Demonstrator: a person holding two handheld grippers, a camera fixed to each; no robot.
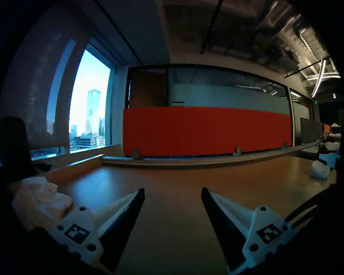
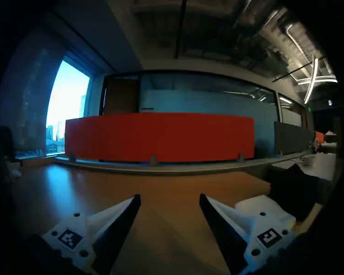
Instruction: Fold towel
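Observation:
In the left gripper view a crumpled white towel (image 1: 36, 201) lies on the wooden table (image 1: 181, 183) at the left, just beside the left finger. My left gripper (image 1: 173, 192) is open, low over the table, with nothing between its fingers. In the right gripper view my right gripper (image 2: 170, 198) is also open over the same wooden table (image 2: 172, 192), holding nothing.
A red divider panel (image 1: 204, 130) runs along the table's far edge. A window (image 1: 87, 110) is at the left. A dark chair back (image 1: 13, 146) stands near the towel. A white object (image 1: 319, 169) lies at the far right. A white block (image 2: 259, 206) and a dark object (image 2: 293, 190) sit right.

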